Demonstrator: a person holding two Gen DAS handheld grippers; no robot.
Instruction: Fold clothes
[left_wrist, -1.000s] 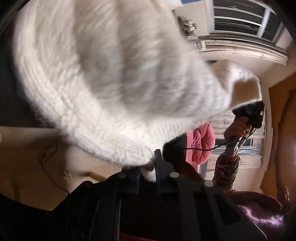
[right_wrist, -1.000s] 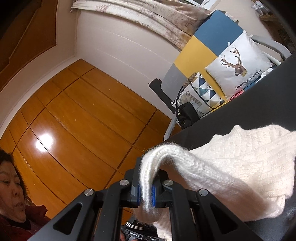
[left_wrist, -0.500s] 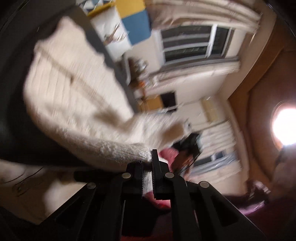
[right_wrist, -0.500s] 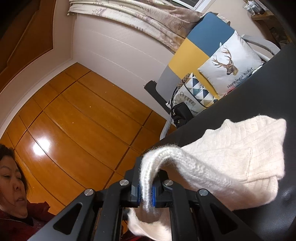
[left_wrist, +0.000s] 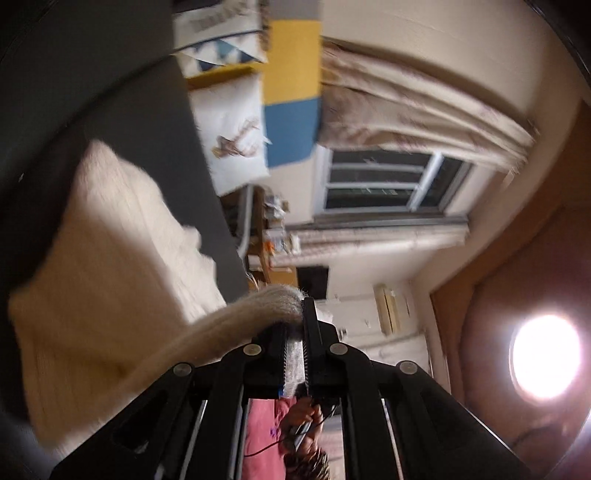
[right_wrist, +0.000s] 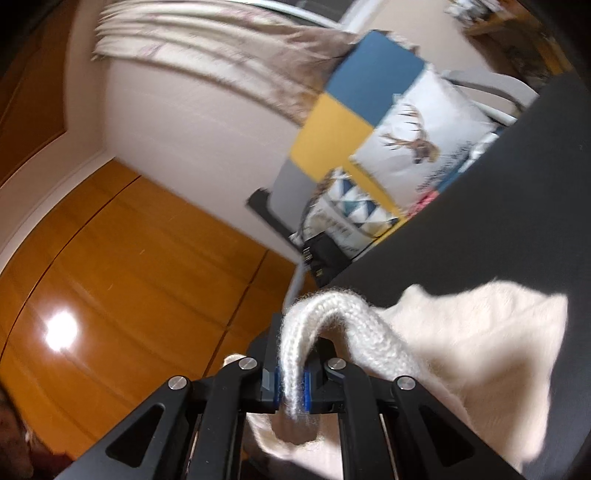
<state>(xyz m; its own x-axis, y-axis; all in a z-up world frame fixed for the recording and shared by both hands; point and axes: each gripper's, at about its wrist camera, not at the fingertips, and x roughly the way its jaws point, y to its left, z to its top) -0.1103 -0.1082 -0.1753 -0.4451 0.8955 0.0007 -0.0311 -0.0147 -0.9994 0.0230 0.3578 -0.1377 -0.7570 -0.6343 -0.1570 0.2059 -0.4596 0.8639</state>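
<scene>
A cream knitted sweater (left_wrist: 110, 266) lies spread on the dark table (left_wrist: 122, 92), which fills the left of the tilted left wrist view. My left gripper (left_wrist: 295, 328) is shut on a ribbed edge of it, and the knit stretches from the pads back to the pile. In the right wrist view the same sweater (right_wrist: 480, 347) lies at the lower right on the dark table (right_wrist: 517, 206). My right gripper (right_wrist: 291, 354) is shut on a thick ribbed band that arches over its fingers. Both views are blurred.
Behind the table stands a blue, yellow and grey chair (right_wrist: 354, 110) with a deer cushion (right_wrist: 417, 147) and a triangle-patterned cushion (right_wrist: 347, 214). A window (left_wrist: 388, 181) with curtains, an orange wooden wall (right_wrist: 110, 266) and a person's hand (left_wrist: 299, 417) holding a cable show.
The left view has swung from a close mass of knit to the table and window, the sweater now lying lower and flatter. The right gripper sank and moved a little, still gripping the band.
</scene>
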